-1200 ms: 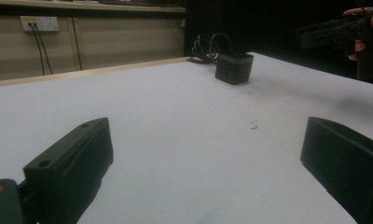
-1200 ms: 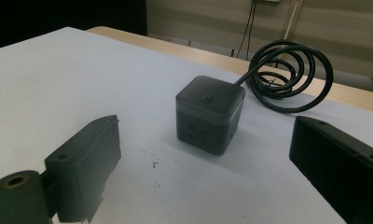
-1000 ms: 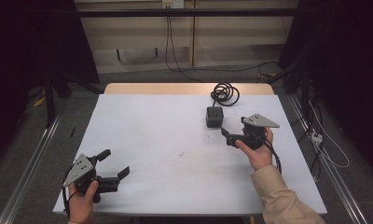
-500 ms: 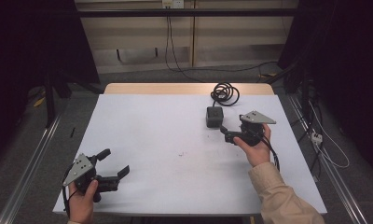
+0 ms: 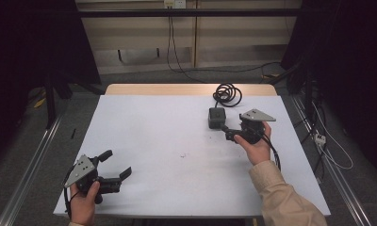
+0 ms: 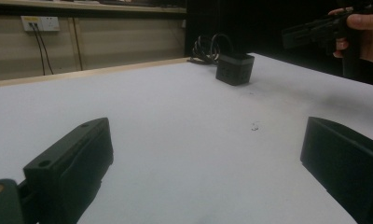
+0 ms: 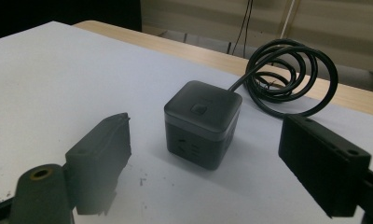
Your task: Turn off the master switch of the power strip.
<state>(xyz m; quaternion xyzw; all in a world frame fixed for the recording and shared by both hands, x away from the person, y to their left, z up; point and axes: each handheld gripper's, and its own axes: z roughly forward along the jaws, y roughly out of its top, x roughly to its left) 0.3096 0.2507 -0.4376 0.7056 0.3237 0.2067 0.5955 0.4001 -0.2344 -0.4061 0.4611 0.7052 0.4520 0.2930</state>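
A small dark grey plastic cube-shaped power socket (image 7: 202, 127) sits upright on the white surface (image 5: 177, 141), toward its far right part, with a round button on its top face and socket holes on the side turned to the right gripper view. A coiled black rubber cable (image 7: 287, 77) runs from its back and lies in loops just behind it, resting partly on the pale wooden strip (image 5: 186, 89) along the surface's far edge.

The right hand-held gripper (image 5: 228, 133) hovers just beside the cube, on its near right side, and points toward it. Its jaws stand wide apart and have just been closing a little; in the right gripper view the cube lies ahead of them, between their lines but not yet within them, and neither pad touches it. A person's right hand (image 5: 255, 146), in a beige sleeve (image 5: 285, 197), holds this hand-held gripper, whose grey three-cornered plate faces up.

The left hand-held gripper (image 5: 116, 165) is at the near left corner of the surface, well apart from the cube, held low by the left hand (image 5: 83, 202). Its jaws are spread wide with nothing between them but bare white surface. In the left gripper view the cube (image 6: 234, 68) shows far off.
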